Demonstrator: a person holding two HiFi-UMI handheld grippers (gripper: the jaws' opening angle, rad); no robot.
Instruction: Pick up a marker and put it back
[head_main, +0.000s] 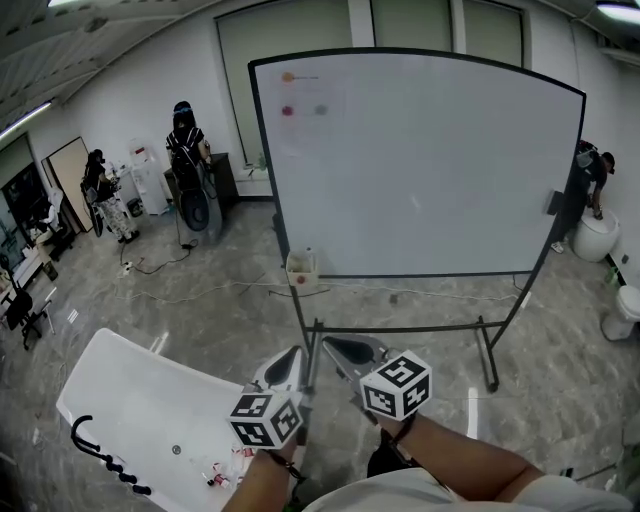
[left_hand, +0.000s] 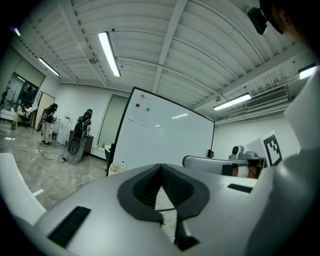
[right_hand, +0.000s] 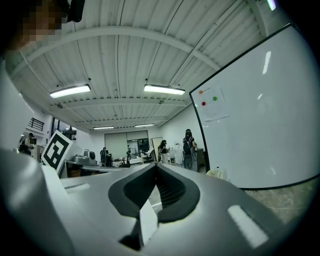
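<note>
Both grippers are held side by side at the bottom of the head view, pointing toward a large whiteboard on a black rolling stand. My left gripper is shut with nothing between its jaws, and its tips meet in the left gripper view. My right gripper is also shut and empty, with its tips closed in the right gripper view. No marker is clearly visible. A few small red and white items lie on the white table, too small to identify.
The white table stands at the lower left with a black coiled cable on it. Coloured magnets and an eraser are on the board. A small bin sits by the stand's left leg. People stand at the far left and right.
</note>
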